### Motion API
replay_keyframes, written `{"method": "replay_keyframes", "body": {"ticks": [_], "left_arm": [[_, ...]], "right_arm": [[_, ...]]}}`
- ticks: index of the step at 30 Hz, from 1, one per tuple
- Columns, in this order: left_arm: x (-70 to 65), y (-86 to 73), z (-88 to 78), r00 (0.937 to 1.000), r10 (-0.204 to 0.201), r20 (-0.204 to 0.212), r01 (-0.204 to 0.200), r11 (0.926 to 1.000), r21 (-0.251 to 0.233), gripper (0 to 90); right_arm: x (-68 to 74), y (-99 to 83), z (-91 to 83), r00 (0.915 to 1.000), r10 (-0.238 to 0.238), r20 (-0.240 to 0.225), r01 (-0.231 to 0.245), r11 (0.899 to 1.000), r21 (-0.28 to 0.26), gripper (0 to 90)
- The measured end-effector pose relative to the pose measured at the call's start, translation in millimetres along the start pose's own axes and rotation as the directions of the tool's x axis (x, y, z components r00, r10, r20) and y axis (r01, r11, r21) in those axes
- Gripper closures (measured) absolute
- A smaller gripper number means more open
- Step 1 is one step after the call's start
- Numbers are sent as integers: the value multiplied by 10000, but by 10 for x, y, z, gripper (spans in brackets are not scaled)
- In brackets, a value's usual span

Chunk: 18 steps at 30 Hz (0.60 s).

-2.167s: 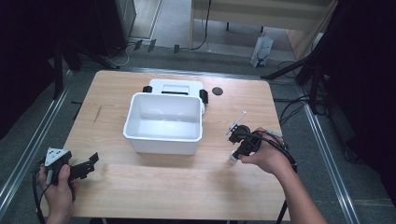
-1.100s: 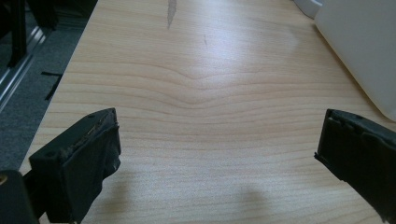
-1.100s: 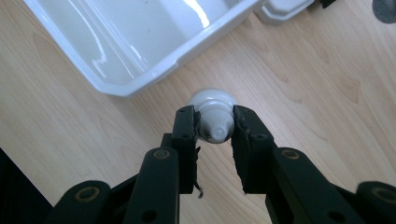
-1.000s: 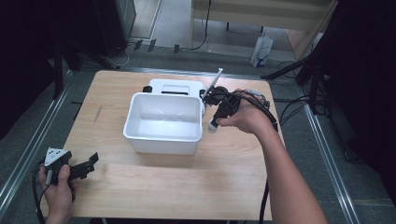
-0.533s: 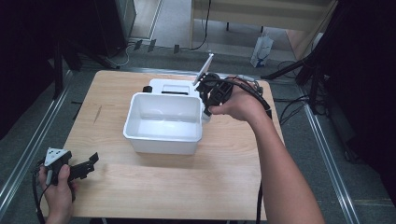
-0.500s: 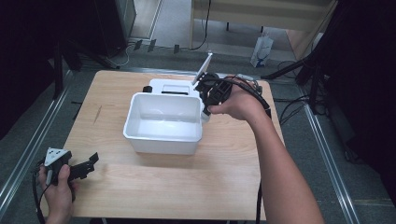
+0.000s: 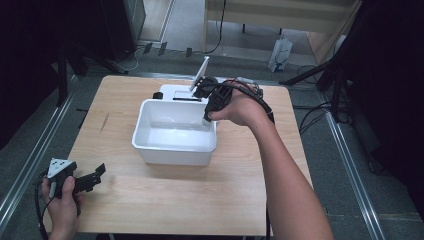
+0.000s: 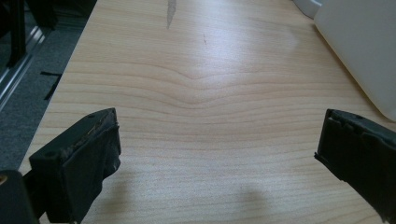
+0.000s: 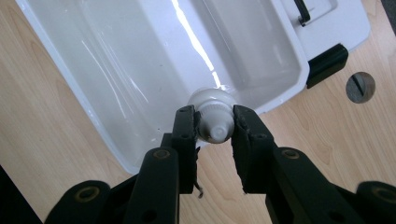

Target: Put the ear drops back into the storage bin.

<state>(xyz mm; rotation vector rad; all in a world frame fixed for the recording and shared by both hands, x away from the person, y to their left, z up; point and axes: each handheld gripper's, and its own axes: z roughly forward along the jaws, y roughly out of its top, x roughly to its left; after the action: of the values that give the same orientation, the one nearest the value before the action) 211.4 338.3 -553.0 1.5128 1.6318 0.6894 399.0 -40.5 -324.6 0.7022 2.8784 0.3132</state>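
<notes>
Two black jaws of the right gripper (image 9: pixel 214 126) clamped a white tube (image 9: pixel 212 114) by its cap above the white bin (image 9: pixel 140 56); left gripper (image 8: pixel 219 154) gaped wide.

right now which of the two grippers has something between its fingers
The right gripper, over the white bin's rim: its fingers are shut on the cap end of a white tube. The left gripper sits open over bare table.
</notes>
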Motion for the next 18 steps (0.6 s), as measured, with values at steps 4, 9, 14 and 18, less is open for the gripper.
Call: {"method": "replay_keyframes", "body": {"ticks": [4, 9, 14, 18], "left_arm": [[0, 0, 4, 10000, -19, 16, 19, 10000, -24, 4], [1, 1, 5, 10000, -17, 22, 17, 10000, -8, 4], [2, 2, 5, 10000, -28, 32, 28, 10000, 5, 3], [2, 2, 6, 10000, -31, 38, 31, 10000, 8, 4]], "right_arm": [[7, 20, 101, 9994, -332, -32, 332, 9993, 168, 724], [-4, 6, 213, 9976, -678, -150, 682, 9974, 250, 724], [-7, -19, 347, 9956, -927, -160, 933, 9946, 447, 723], [-9, -35, 451, 9947, -999, -260, 1013, 9932, 573, 723]]}}
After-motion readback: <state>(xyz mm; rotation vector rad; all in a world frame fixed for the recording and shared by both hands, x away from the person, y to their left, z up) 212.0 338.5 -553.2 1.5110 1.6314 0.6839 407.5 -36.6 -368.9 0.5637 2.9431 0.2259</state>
